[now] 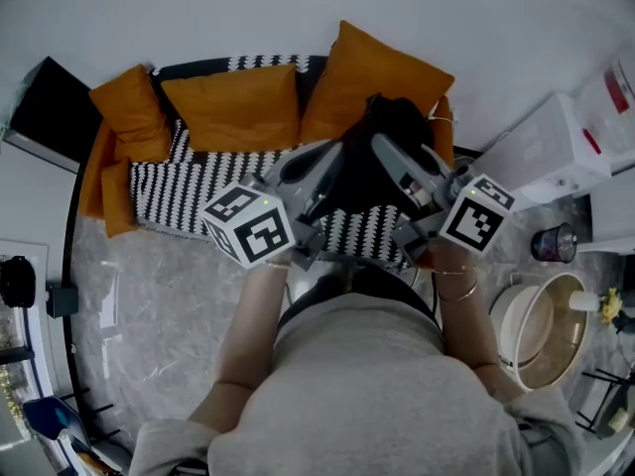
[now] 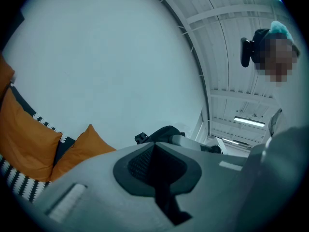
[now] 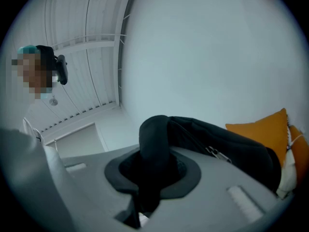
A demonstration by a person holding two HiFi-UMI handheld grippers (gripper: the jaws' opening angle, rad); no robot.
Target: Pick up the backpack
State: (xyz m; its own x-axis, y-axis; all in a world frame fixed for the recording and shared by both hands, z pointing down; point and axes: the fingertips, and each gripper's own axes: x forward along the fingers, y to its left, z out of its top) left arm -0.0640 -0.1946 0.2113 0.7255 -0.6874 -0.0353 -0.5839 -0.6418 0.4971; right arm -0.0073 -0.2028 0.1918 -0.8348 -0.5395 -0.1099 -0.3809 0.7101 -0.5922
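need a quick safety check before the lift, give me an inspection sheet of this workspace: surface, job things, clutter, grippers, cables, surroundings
surface: grey marbled floor; black-and-white striped sofa with orange cushions
job's things: black fabric backpack over the sofa seat, at both grippers; its black strap loops upward
clutter: round beige tub, small dark glass jar and white box at the person's right
grippers: right gripper fingers shut on the strap; left gripper fingers together, nothing seen sticking out between them, tips beside the backpack
cables: nothing seen
surroundings: plain white wall, ceiling strip lights
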